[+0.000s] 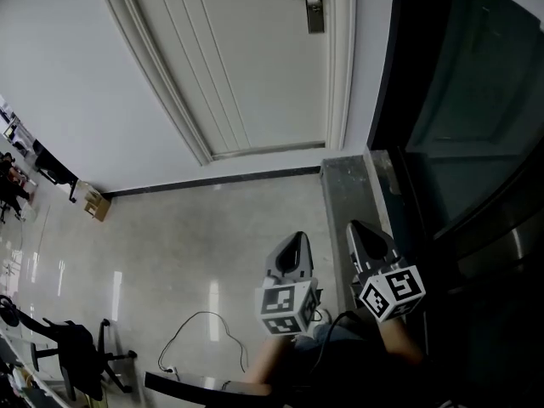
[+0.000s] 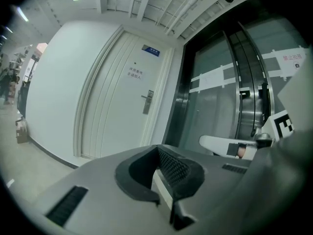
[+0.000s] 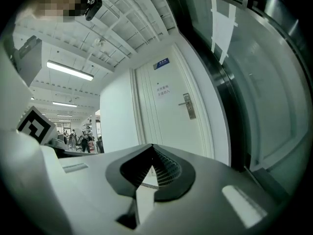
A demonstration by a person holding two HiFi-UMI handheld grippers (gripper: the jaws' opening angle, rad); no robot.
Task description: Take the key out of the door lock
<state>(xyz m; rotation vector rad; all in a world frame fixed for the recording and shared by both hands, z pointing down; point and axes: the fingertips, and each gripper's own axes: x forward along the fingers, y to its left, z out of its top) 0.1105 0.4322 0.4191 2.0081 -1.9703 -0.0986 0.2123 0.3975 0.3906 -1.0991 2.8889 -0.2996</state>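
Hanging well short of the white panelled door (image 1: 255,66), the left gripper (image 1: 296,243) and right gripper (image 1: 361,232) are both pinched closed, empty. That door's silver metal lock plate (image 1: 314,5) looks untouched and its key is too small to see, so the whole task seems ahead.

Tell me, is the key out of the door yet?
Not yet. Nothing looks done: the lock plate on the white door is far off, and any key is too small to see. In hand: nothing, the left tool and right tool are shut and empty. Left: walk up, grip the key, pull it out.
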